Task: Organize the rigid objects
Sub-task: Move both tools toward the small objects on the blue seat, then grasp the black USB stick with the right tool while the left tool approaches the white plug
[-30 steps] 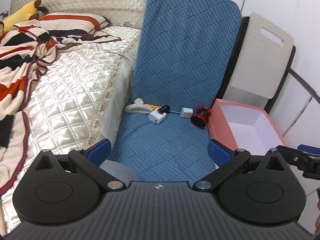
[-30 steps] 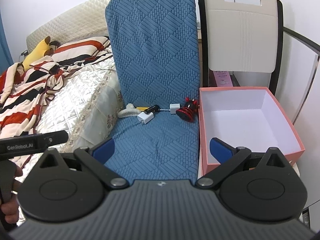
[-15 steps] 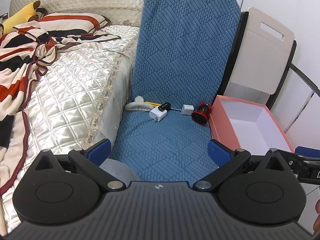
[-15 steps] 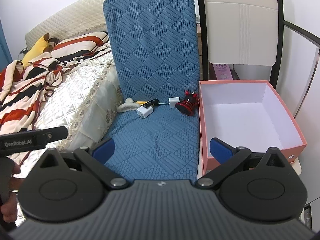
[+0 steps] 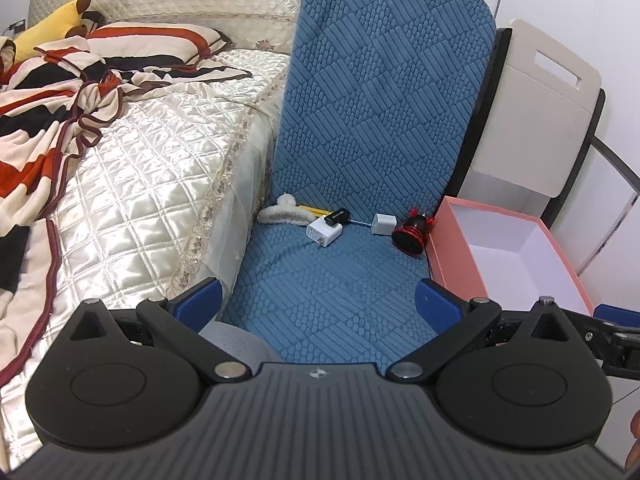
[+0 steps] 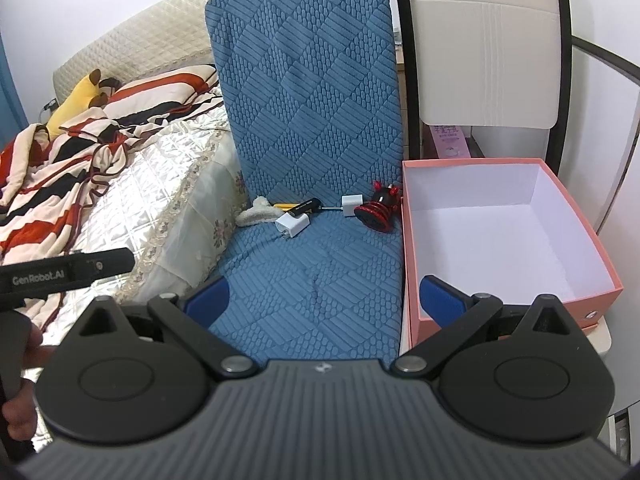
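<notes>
Small items lie at the back of a blue chair seat [image 5: 336,292]: a white plug adapter [image 5: 324,232] [image 6: 293,225], a black stick [image 5: 338,216] [image 6: 303,207], a smaller white cube charger [image 5: 383,224] [image 6: 351,205], a red and black round toy [image 5: 412,230] [image 6: 378,208] and a fluffy white piece [image 5: 280,212] [image 6: 256,212]. An open pink box [image 5: 452,248] [image 6: 412,264] with a white inside stands right of the seat. My left gripper [image 5: 318,300] and right gripper [image 6: 324,294] both hang open over the seat's front, holding nothing.
A bed [image 5: 132,152] with a quilted cream cover and a striped blanket [image 5: 44,92] borders the chair on the left. A beige chair back [image 6: 488,48] stands behind the box. A hand [image 6: 20,400] holds the left gripper's handle at the right wrist view's left edge.
Both grippers have drawn back and risen slightly, so the chair and the box look a little farther off. Nothing on the seat has moved; both grippers stay open.
</notes>
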